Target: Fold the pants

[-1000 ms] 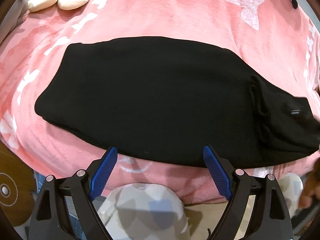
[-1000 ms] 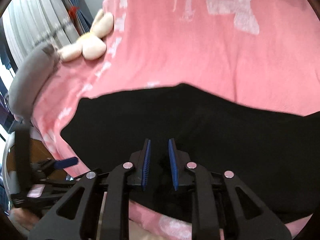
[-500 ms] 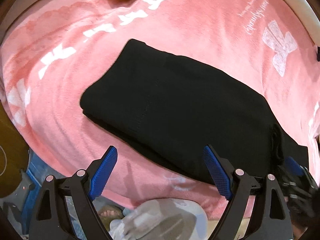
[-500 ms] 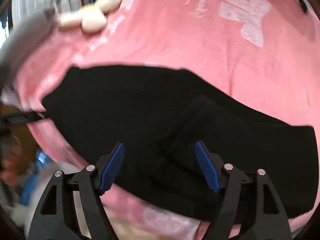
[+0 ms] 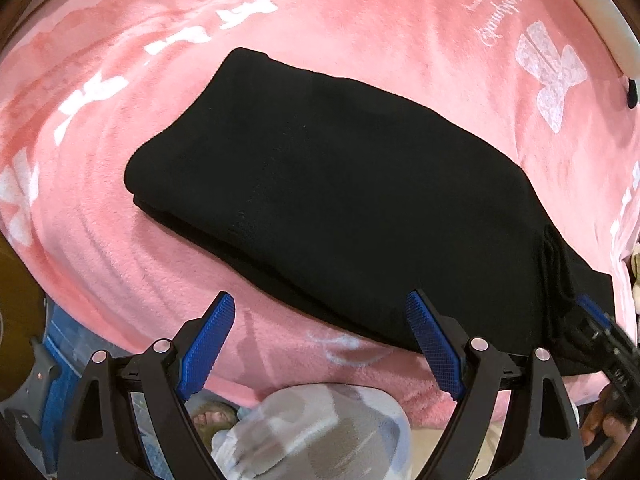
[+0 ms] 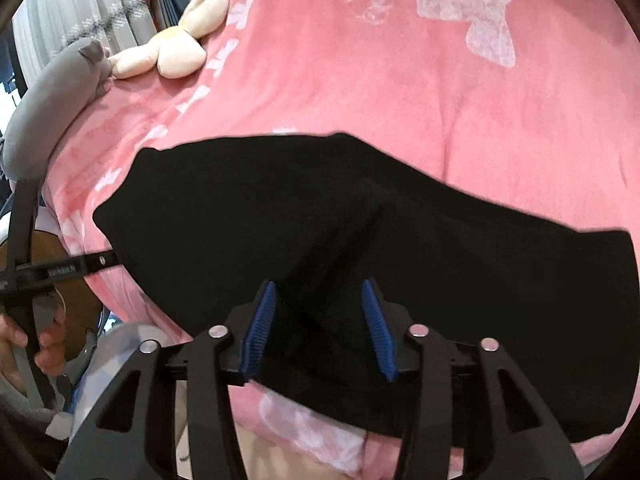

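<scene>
Black pants [image 5: 340,184] lie folded lengthwise on a pink blanket [image 5: 120,208], with a bunched end at the right in the left wrist view. My left gripper [image 5: 320,344] is open wide above the blanket at the pants' near edge, with nothing between its blue pads. My right gripper [image 6: 318,328] hovers over the pants [image 6: 400,240] near their front edge. Its jaws are closing, with a raised ridge of black fabric running down between the pads. I cannot see the pads pressing on the fabric.
A cream plush toy [image 6: 172,52] and a grey cushion [image 6: 48,92] rest at the blanket's far left, with curtains behind them. Below the bed's near edge lies a pale patterned cloth [image 5: 312,432]. A person's hand [image 6: 44,344] grips the left tool.
The left wrist view has swung, so the pants now lie diagonally and farther off. The right gripper opened from nearly shut, then narrowed over a fabric ridge.
</scene>
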{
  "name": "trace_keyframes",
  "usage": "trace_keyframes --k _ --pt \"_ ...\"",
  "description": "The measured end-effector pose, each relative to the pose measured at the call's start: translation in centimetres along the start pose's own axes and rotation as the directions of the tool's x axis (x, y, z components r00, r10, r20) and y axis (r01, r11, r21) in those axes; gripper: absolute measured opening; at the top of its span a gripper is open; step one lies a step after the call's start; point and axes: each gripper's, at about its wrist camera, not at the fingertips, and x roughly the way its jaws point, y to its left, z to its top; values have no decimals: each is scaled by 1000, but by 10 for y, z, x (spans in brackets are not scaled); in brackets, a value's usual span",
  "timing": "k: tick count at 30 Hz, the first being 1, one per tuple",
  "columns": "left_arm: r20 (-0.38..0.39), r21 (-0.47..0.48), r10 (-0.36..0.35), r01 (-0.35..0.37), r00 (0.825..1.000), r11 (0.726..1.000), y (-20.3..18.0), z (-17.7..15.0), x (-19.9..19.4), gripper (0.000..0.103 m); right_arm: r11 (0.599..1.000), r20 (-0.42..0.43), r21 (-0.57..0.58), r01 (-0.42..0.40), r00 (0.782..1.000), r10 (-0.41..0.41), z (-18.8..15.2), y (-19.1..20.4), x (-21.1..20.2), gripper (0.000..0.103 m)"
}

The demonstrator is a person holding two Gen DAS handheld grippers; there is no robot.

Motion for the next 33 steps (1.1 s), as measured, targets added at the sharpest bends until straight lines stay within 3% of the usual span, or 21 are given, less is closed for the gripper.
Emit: trace_keyframes --k 3,5,6,8,12,14,18,20,21,22,24,26,27,29,31,33 --pt "-3 0 -5 5 1000 1000 -2 -2 0 85 1000 -26 -28 13 1000 -14 5 7 18 42" --pt "-2 3 -6 6 1000 1000 -4 -2 -1 85 999 -45 -33 10 999 -11 6 4 30 25" --pt "-2 5 -4 4 1000 1000 -7 -2 1 85 999 -39 -35 -6 999 5 8 3 29 9" --pt "-2 15 -5 5 1000 1000 -6 -5 -2 85 999 -3 -32 -17 1000 17 15 2 11 8" --pt "1 18 2 -2 1000 1000 -8 -7 -1 85 985 52 -174 -24 998 34 24 18 -52 8" --pt "-10 5 -8 8 1000 1000 -9 -8 3 85 964 -28 -266 -26 999 19 9 27 -46 11" --pt "-24 10 -17 17 1000 1000 -20 -8 5 85 947 -120 -321 29 990 -71 -31 25 -4 16" --pt "-17 26 -18 18 1000 999 -23 -8 1 85 958 -98 -286 18 994 -48 -37 25 -4 26" --pt "-12 36 -13 14 1000 999 -23 -9 -2 85 966 -68 -260 -1 997 -18 -37 26 -9 47" --pt "-5 48 -6 6 1000 999 -24 -10 -4 85 968 -37 -250 -5 999 -4 -37 28 -14 61" --pt "-5 54 1 0 1000 999 -25 -11 -3 85 963 8 -270 5 1000 -3 -37 34 -17 62" --pt "-11 50 2 -2 1000 999 -26 -11 -1 85 961 -3 -275 5 1000 -6 -36 37 -11 62" --pt "-15 45 1 0 1000 999 -27 -11 0 85 961 -7 -275 18 1000 -21 -35 36 -5 60" --pt "-18 42 -2 3 1000 999 -29 -10 1 85 968 -16 -251 29 999 -34 -34 30 5 46" --pt "-18 45 -2 2 1000 999 -29 -9 1 85 981 -4 -193 30 999 -32 -28 21 12 15" --pt "-17 49 2 -1 1000 999 -28 -7 0 85 994 43 -109 21 999 -16 -13 9 1 14"
